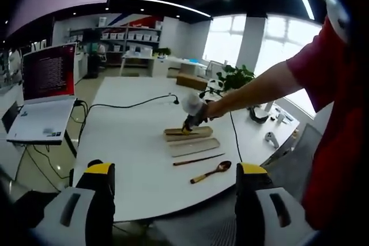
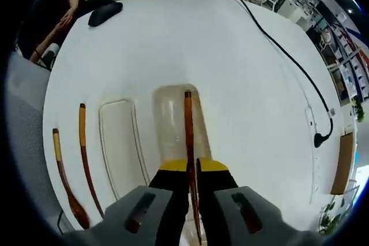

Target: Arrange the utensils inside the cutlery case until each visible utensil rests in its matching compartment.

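The wooden cutlery case (image 1: 187,133) lies mid-table, and its lid (image 1: 194,146) sits just in front of it. A dark chopstick (image 1: 199,159) and a wooden spoon (image 1: 211,171) rest on the table nearer to me. My left gripper (image 1: 177,171) hangs open above the table's near edge, holding nothing. In the right gripper view, my right gripper (image 2: 193,165) is shut on a second chopstick (image 2: 188,125), which lies lengthwise over the case (image 2: 173,122). To its left are the lid (image 2: 121,148), the loose chopstick (image 2: 85,159) and the spoon (image 2: 63,177). A person's arm carries the right gripper (image 1: 193,120) at the case.
An open laptop (image 1: 49,73) stands on a side table at the left. A black cable (image 1: 127,106) crosses the white table (image 1: 132,142) behind the case. A black mouse-like object (image 2: 105,12) lies at the table's far side. Potted plant (image 1: 233,76) at the back right.
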